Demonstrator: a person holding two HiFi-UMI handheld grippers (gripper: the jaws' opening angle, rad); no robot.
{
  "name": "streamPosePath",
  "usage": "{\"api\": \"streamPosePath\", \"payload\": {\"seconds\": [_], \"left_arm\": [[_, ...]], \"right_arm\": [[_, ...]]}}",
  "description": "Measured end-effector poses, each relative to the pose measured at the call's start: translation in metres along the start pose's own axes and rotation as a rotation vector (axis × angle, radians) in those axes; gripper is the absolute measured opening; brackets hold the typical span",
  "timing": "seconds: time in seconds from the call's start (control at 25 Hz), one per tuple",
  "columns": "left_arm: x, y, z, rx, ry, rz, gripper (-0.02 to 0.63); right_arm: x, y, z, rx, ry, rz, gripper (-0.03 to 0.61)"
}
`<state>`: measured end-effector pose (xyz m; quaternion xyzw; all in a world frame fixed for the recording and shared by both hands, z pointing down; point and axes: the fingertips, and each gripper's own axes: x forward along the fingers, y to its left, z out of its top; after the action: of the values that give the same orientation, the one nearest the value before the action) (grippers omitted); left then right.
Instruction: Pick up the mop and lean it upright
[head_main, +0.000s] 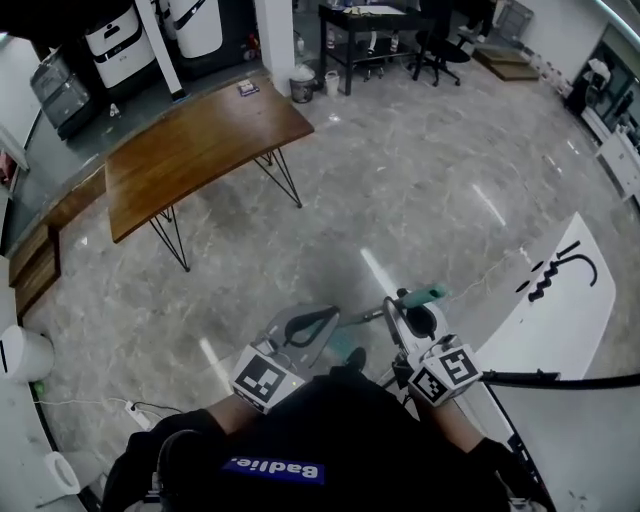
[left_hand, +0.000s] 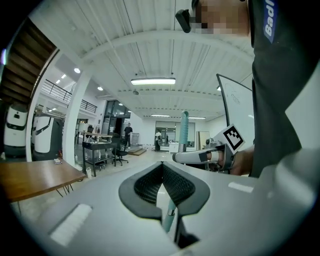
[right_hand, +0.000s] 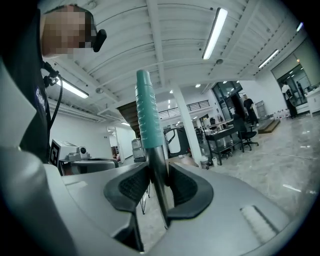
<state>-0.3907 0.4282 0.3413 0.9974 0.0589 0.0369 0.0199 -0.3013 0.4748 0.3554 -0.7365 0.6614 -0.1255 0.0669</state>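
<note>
The mop shows as a metal pole (right_hand: 159, 180) topped by a teal ribbed grip (right_hand: 148, 117), and it stands nearly upright. My right gripper (right_hand: 159, 186) is shut on the pole just below that grip. In the head view the teal grip (head_main: 432, 293) sticks out past the right gripper (head_main: 412, 322). My left gripper (head_main: 318, 322) is beside it, its pads (left_hand: 150, 184) meeting at the tips. A short piece of the pole (left_hand: 170, 212) shows through the low gap between the jaws, and whether it touches them I cannot tell. The mop head is hidden.
A white board (head_main: 560, 300) lies on the floor close to my right, with a black cable (head_main: 560, 380) across it. A wooden table (head_main: 200, 150) on hairpin legs stands ahead on the left. A power strip (head_main: 135, 410) lies near my left foot. Desks and chairs (head_main: 440, 50) stand far off.
</note>
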Motion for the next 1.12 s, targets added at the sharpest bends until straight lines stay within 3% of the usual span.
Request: {"api": "streamPosePath", "payload": {"seconds": [0.2, 0.44, 0.8, 1.12], "left_arm": [[0.048, 0.02, 0.017, 0.01, 0.0, 0.093, 0.02], [0.095, 0.04, 0.021, 0.001, 0.025, 0.181, 0.02], [0.152, 0.067, 0.023, -0.002, 0.016, 0.136, 0.02], [0.201, 0.142, 0.023, -0.024, -0.029, 0.029, 0.02]], "right_arm": [[0.037, -0.035, 0.014, -0.014, 0.0, 0.133, 0.12], [0.067, -0.082, 0.021, -0.009, 0.003, 0.204, 0.12], [0.095, -0.146, 0.038, -0.02, -0.004, 0.144, 0.121], [0.147, -0.194, 0.058, -0.058, 0.007, 0.034, 0.118]]}}
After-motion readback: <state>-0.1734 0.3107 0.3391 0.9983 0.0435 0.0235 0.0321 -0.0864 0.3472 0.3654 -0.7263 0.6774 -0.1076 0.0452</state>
